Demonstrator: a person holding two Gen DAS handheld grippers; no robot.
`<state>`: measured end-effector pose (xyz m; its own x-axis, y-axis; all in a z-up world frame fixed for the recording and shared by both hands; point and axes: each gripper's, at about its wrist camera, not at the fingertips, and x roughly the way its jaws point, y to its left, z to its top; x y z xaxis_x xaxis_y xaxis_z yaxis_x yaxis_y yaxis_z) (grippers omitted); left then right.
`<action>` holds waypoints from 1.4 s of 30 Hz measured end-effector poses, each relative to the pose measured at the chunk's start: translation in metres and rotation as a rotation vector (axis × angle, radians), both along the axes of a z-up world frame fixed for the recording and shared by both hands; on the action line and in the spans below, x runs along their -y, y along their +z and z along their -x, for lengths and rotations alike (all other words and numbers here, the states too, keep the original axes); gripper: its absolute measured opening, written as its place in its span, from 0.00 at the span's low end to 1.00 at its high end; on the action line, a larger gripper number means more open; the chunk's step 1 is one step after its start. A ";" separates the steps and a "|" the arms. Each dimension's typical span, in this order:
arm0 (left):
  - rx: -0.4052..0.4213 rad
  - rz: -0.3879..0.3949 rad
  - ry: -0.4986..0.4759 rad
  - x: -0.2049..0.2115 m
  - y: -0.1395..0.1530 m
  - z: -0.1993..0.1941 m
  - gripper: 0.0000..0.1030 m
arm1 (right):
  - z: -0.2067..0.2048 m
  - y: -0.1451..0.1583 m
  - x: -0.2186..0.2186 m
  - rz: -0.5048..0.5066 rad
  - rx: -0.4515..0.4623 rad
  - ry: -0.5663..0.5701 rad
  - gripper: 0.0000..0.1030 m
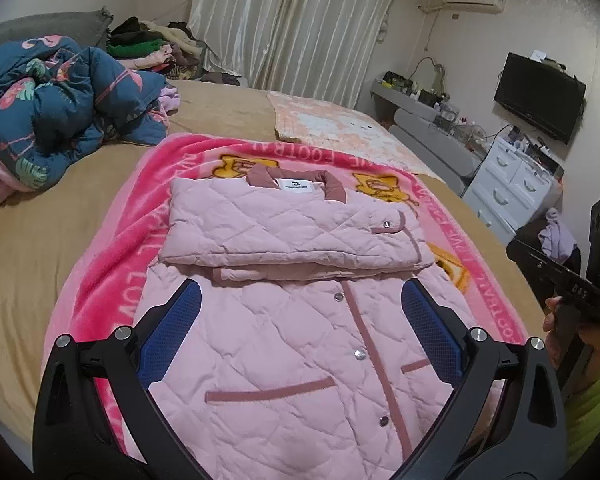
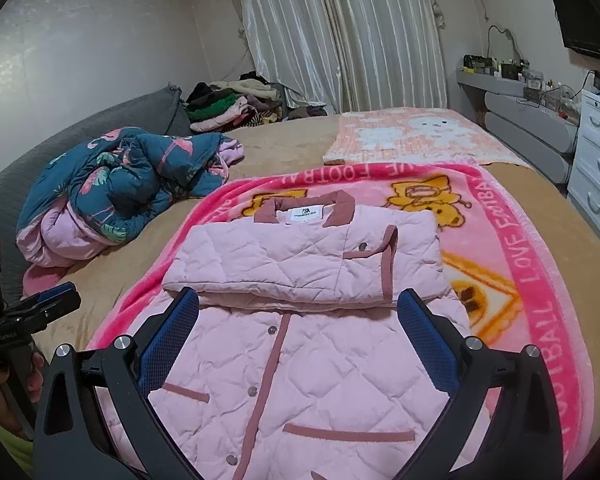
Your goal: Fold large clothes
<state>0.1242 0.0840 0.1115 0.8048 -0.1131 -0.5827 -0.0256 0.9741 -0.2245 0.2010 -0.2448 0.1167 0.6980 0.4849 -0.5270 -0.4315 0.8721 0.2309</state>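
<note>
A pink quilted jacket (image 1: 292,320) (image 2: 300,360) with dusty-rose trim and snap buttons lies flat on a bright pink cartoon blanket (image 1: 112,264) (image 2: 532,280). Its sleeves are folded across the chest, forming a thick band (image 1: 284,232) (image 2: 300,260) below the collar. My left gripper (image 1: 300,304) hovers open above the jacket's lower front, blue pads wide apart, nothing between them. My right gripper (image 2: 298,312) also hangs open over the lower front, just short of the folded band. Each gripper shows at the edge of the other's view, held in a hand (image 1: 556,320) (image 2: 32,376).
The blanket lies on a tan bedsheet (image 1: 28,248). A rumpled blue flamingo quilt (image 1: 60,112) (image 2: 120,184) sits to the left, a heap of clothes (image 2: 236,108) at the far side, and a peach blanket (image 2: 412,136) beyond. White drawers (image 1: 508,184) stand right of the bed.
</note>
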 end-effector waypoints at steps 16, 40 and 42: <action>0.017 -0.018 0.005 0.013 -0.004 0.036 0.91 | 0.043 -0.001 0.026 -0.013 0.033 -0.009 0.96; -0.104 -0.041 0.071 -0.005 -0.058 0.065 0.91 | 0.067 -0.059 0.062 0.057 -0.050 -0.037 0.96; -0.116 -0.045 0.080 -0.010 -0.063 0.066 0.91 | 0.068 -0.065 0.065 0.070 -0.062 -0.038 0.96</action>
<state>0.0580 0.0935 0.0486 0.7373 -0.0235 -0.6751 -0.1264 0.9770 -0.1719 0.1328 -0.3096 0.0515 0.6801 0.4191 -0.6015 -0.3842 0.9025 0.1945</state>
